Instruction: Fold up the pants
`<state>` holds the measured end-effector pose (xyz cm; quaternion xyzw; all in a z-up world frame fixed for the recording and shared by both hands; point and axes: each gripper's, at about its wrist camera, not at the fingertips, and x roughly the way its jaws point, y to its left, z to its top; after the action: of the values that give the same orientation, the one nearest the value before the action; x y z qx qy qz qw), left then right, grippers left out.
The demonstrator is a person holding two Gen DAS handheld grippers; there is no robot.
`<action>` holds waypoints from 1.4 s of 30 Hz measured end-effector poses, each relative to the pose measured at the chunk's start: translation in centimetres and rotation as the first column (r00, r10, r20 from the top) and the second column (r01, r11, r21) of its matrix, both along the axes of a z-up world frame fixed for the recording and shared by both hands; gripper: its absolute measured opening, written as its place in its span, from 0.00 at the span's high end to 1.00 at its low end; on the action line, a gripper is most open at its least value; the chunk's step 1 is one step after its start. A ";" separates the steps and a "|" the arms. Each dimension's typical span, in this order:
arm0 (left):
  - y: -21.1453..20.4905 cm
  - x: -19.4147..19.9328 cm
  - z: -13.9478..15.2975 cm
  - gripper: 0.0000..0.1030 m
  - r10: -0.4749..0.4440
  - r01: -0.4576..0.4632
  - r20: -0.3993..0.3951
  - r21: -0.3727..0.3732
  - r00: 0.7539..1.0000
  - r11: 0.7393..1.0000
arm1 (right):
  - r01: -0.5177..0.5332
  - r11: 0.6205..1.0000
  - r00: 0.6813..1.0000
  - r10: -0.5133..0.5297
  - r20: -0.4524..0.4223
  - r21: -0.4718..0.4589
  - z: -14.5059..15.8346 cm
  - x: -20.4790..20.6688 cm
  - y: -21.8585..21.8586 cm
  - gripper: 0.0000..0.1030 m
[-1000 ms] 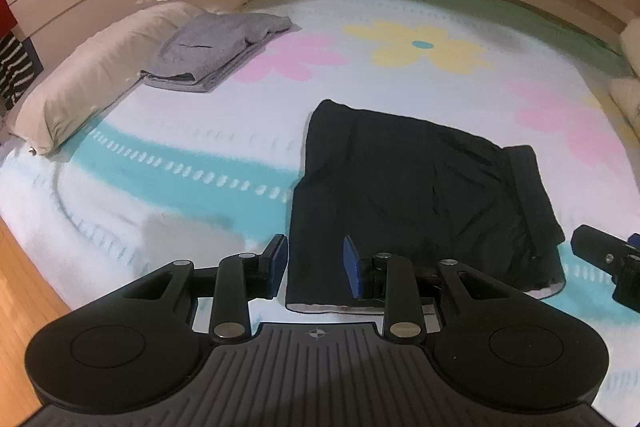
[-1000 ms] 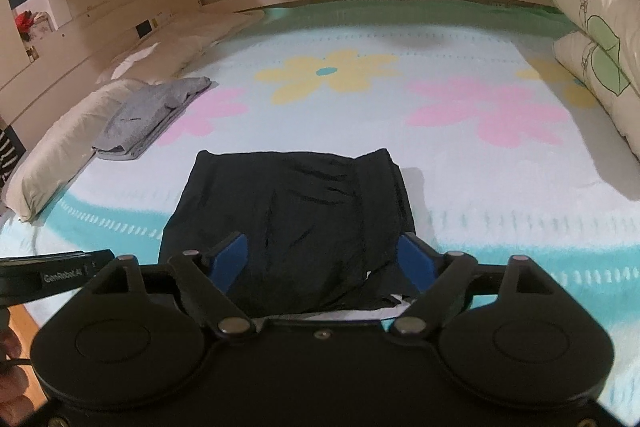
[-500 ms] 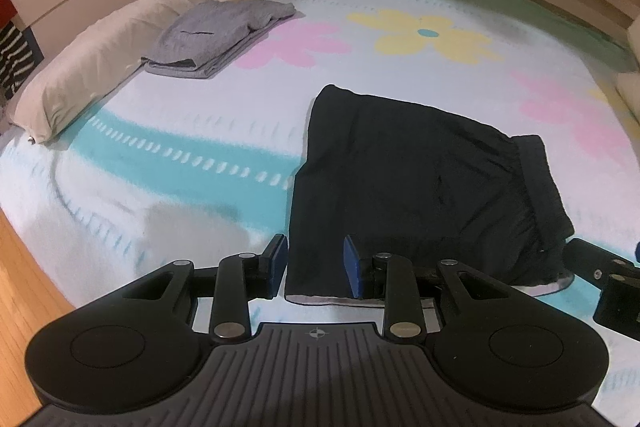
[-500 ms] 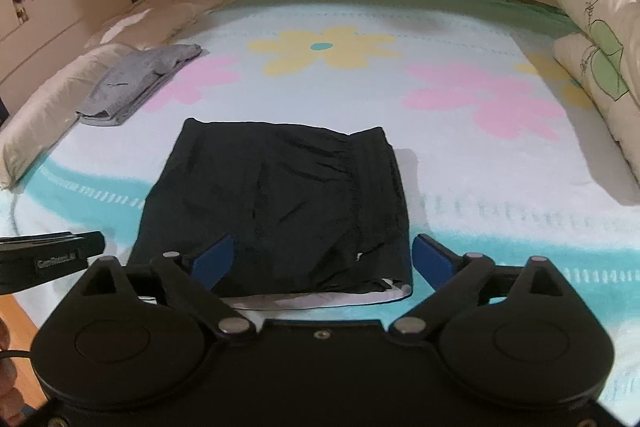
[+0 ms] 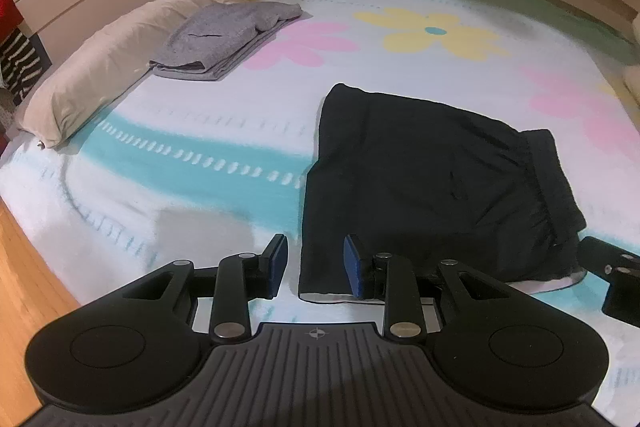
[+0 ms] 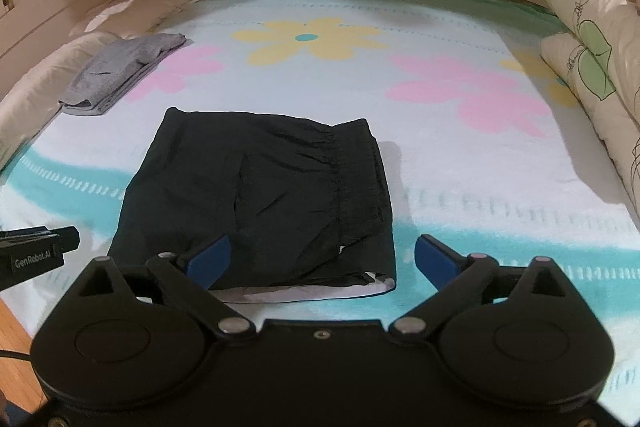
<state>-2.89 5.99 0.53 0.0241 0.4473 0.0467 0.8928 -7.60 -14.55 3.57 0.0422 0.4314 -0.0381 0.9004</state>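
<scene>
Black pants (image 6: 264,195) lie folded into a rectangle on the floral blanket (image 6: 460,155), near its front edge. Left gripper (image 5: 314,263) is part-open at the near-left corner, holding nothing. Right gripper (image 6: 322,259) is wide open over the near hem, empty too. Risk: pinching only the top layer, so the fold peels apart; slippery fabric may slide out.

Dim warm light, soft fisheye-warped edges
</scene>
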 end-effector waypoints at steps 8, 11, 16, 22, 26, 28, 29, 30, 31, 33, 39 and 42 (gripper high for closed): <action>0.0 -0.1 0.0 0.71 0.006 -0.006 0.002 0.010 1.000 1.000 | -0.002 1.000 1.000 0.002 -0.002 0.000 0.0 0.1 -0.1 0.03; 0.0 -0.1 0.0 0.71 0.009 -0.009 0.003 0.016 1.000 1.000 | -0.002 1.000 1.000 0.002 -0.002 0.001 0.0 0.1 -0.1 0.03; 0.1 -0.1 -0.1 0.71 0.009 -0.008 -0.004 0.019 1.000 1.000 | -0.005 1.000 1.000 0.005 -0.004 -0.003 0.0 0.1 0.1 0.03; 0.2 0.0 -0.2 0.71 0.009 -0.009 -0.009 0.021 1.000 1.000 | -0.005 1.000 1.000 0.005 -0.005 -0.002 -0.1 0.2 0.1 0.03; 0.2 0.0 -0.2 0.71 0.007 -0.006 -0.008 0.026 1.000 1.000 | -0.004 1.000 1.000 0.004 -0.005 -0.001 -0.1 0.2 0.1 0.03; 0.1 0.1 -0.2 0.71 0.008 -0.008 -0.009 0.024 1.000 1.000 | -0.004 1.000 1.000 0.004 -0.005 -0.002 -0.1 0.1 0.1 0.03; 0.1 0.0 -0.2 0.71 0.006 -0.006 -0.011 0.024 1.000 1.000 | -0.004 1.000 1.000 0.004 -0.005 -0.002 -0.1 0.1 0.1 0.03; 0.1 0.0 -0.2 0.71 0.006 -0.006 -0.012 0.024 1.000 1.000 | -0.004 1.000 1.000 0.004 -0.005 -0.001 -0.1 0.1 0.1 0.03; 0.2 0.0 -0.2 0.71 0.007 -0.006 -0.014 0.024 1.000 1.000 | -0.004 1.000 1.000 0.004 -0.005 -0.001 -0.1 0.1 0.1 0.03; 0.2 0.0 -0.2 0.71 0.007 -0.007 -0.017 0.023 1.000 1.000 | -0.004 1.000 1.000 0.004 -0.005 -0.001 -0.1 0.1 0.2 0.03; 0.3 0.0 -0.3 0.71 0.001 0.000 -0.030 0.019 1.000 1.000 | -0.009 1.000 1.000 0.009 -0.006 -0.003 -0.1 0.1 0.3 0.03; 0.3 -0.1 -0.2 0.71 -0.007 0.008 -0.023 0.019 1.000 1.000 | -0.015 1.000 1.000 0.015 -0.006 -0.001 -0.1 0.1 0.4 0.03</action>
<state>-3.00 6.27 0.29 0.0351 0.4567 0.0475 0.8876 -7.46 -14.14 3.45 0.0385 0.4346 -0.0319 0.8992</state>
